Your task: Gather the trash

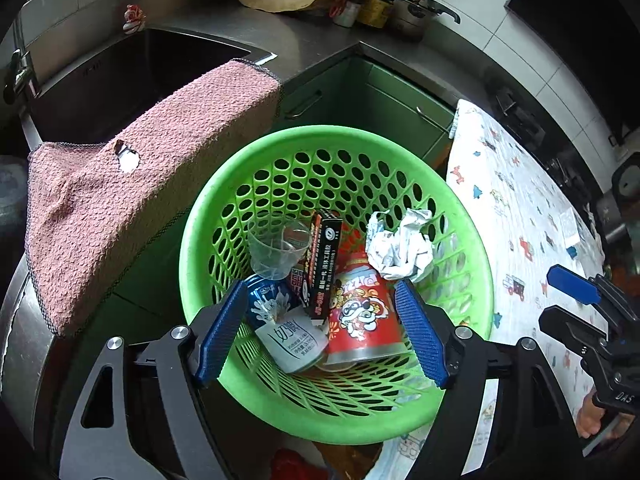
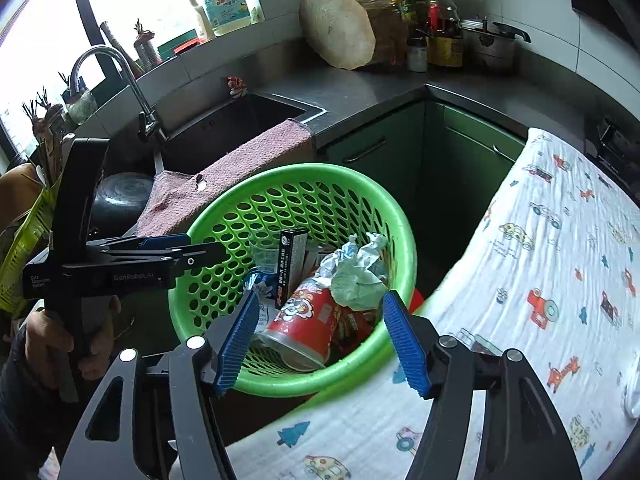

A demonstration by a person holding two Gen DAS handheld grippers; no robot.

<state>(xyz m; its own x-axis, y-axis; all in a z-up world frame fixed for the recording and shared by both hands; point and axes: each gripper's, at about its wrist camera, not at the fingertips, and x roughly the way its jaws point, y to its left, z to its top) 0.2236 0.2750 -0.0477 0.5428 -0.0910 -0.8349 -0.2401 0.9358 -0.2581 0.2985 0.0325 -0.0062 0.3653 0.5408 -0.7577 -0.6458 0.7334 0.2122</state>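
Note:
A green perforated basket (image 1: 336,140) (image 2: 304,176) holds trash: a clear plastic cup (image 1: 276,246) (image 2: 264,254), a black box (image 1: 325,256) (image 2: 292,260), a blue and white can (image 1: 280,320), a red paper cup (image 1: 362,312) (image 2: 308,324) and crumpled white paper (image 1: 400,246) (image 2: 356,272). My left gripper (image 1: 322,332) hangs open and empty over the basket; it shows from the side in the right wrist view (image 2: 192,248). My right gripper (image 2: 322,340) is open and empty above the basket's near rim; it shows at the right edge of the left wrist view (image 1: 576,292).
A pink towel (image 1: 132,208) (image 2: 240,168) drapes over the sink edge (image 1: 100,80) left of the basket. A printed white cloth (image 1: 520,232) (image 2: 540,280) covers the surface on the right. A wooden block (image 2: 340,28), bottles (image 2: 436,20) and a pot (image 2: 488,44) stand at the back.

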